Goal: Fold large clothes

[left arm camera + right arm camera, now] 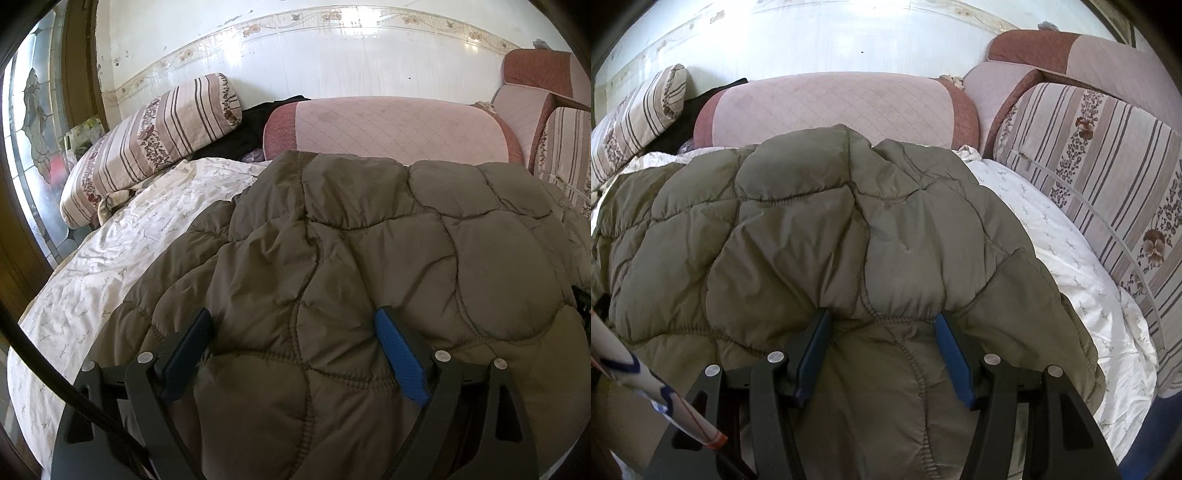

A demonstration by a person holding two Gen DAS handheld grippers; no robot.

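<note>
An olive-brown quilted jacket (pixel 369 229) lies spread over a bed and fills both wrist views. In the left wrist view my left gripper (pixel 293 311) stands wide at the jacket's near edge. A thick bulge of the padding sits between its fingers, and the blue pad (pixel 399 354) shows its bare face. In the right wrist view my right gripper (pixel 882 313) is closed narrower on the jacket (pixel 812 221). The fabric puckers into gathers between its two pads.
A white sheet (pixel 129 251) covers the bed under the jacket. Striped floral pillows lie at the left (pixel 155 136) and the right (pixel 1108 166). A pink quilted cushion (pixel 388 125) lines the tiled wall, with a black garment (pixel 251 125) beside it.
</note>
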